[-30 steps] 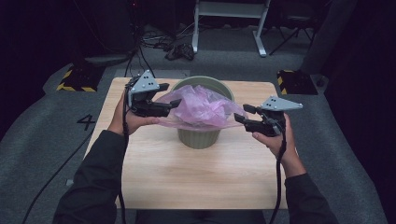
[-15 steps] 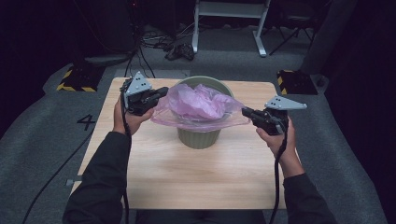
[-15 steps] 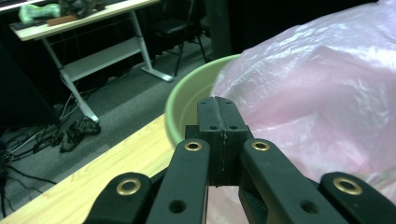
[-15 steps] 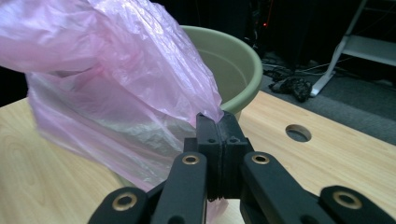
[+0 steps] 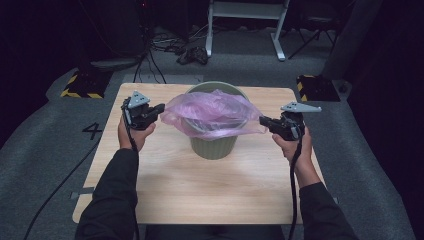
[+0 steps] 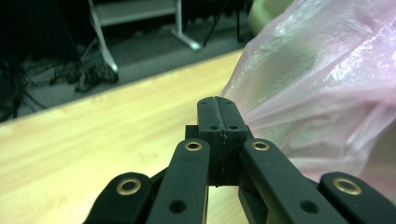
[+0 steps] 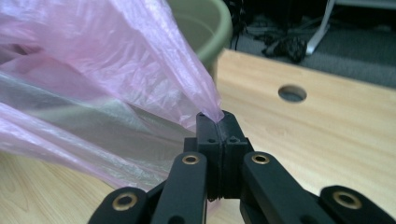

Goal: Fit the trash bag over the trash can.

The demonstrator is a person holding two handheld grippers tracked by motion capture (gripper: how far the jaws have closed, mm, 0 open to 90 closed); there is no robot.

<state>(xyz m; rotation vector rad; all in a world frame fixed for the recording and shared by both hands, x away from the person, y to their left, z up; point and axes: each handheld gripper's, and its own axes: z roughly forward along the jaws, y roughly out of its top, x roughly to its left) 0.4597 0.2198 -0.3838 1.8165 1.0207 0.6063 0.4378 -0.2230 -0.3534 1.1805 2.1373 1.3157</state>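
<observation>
From above, your left gripper (image 5: 159, 108) and right gripper (image 5: 263, 121) pinch opposite edges of the pink bag (image 5: 212, 114), stretched over the green bin (image 5: 214, 146) mid-table (image 5: 200, 195); bare wood lies all around the bin.

In the left gripper view the jaws meet, the bag beside them.

In the right gripper view the jaws clamp a bag corner (image 7: 211, 109).

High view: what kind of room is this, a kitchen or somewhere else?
Probably a lab or studio, not a kitchen: tangled cables on grey carpet, yellow-and-black striped blocks, and a lone wooden table.
</observation>
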